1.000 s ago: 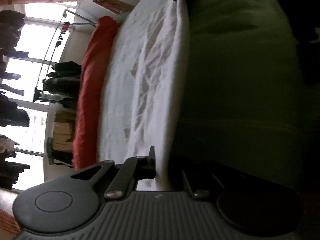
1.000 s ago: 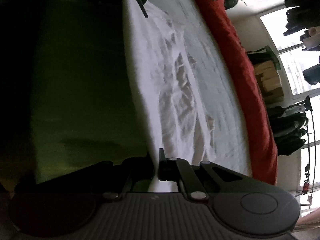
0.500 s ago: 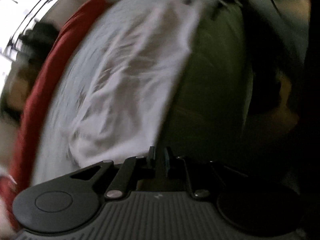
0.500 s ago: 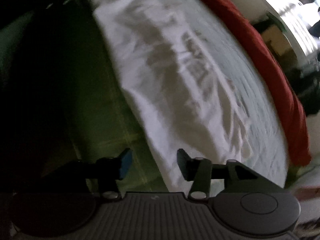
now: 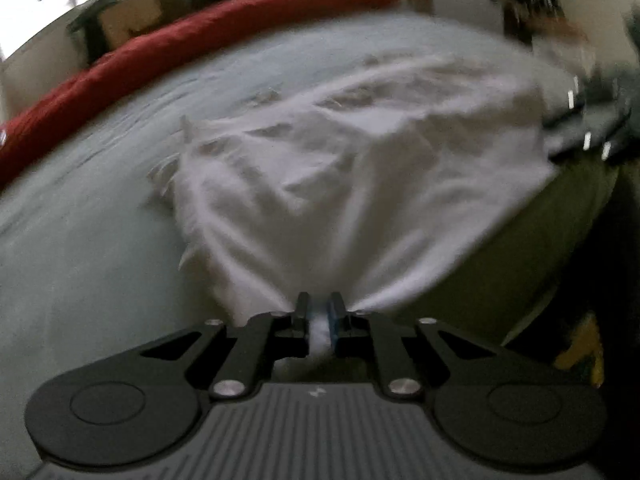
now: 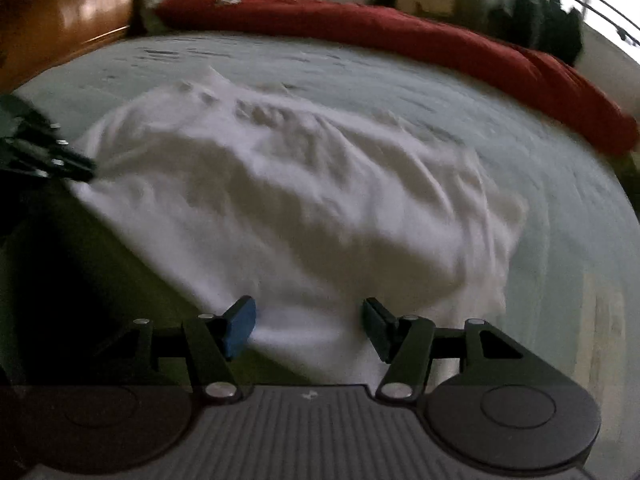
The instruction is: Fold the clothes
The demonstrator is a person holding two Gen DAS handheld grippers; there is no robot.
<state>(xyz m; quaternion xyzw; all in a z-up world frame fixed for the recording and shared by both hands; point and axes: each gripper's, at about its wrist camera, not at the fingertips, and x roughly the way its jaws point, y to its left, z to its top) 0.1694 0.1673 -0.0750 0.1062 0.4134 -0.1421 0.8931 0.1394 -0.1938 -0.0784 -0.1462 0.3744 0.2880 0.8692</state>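
A white garment (image 5: 360,168) lies crumpled on the pale bed sheet (image 5: 80,240), its near edge hanging over the bed's olive side (image 5: 520,272). My left gripper (image 5: 319,312) is shut on a bunched corner of that garment. In the right wrist view the same white garment (image 6: 320,200) spreads ahead, and my right gripper (image 6: 308,320) stands open just above its near edge, with nothing pinched. The left gripper (image 6: 44,156) shows at the far left of that view, on the cloth's edge. The right gripper (image 5: 580,128) appears blurred at the right of the left wrist view.
A red duvet (image 6: 400,36) runs along the far side of the bed. A wooden headboard (image 6: 60,12) is at the back left. Dark clothes (image 6: 552,28) hang by a bright window beyond the bed. The olive bed side (image 6: 100,280) drops off at the near left.
Both views have swung from sideways to level. My right gripper has opened and let go of the garment edge. My left gripper stays clamped on its corner. The garment now lies on the bed.
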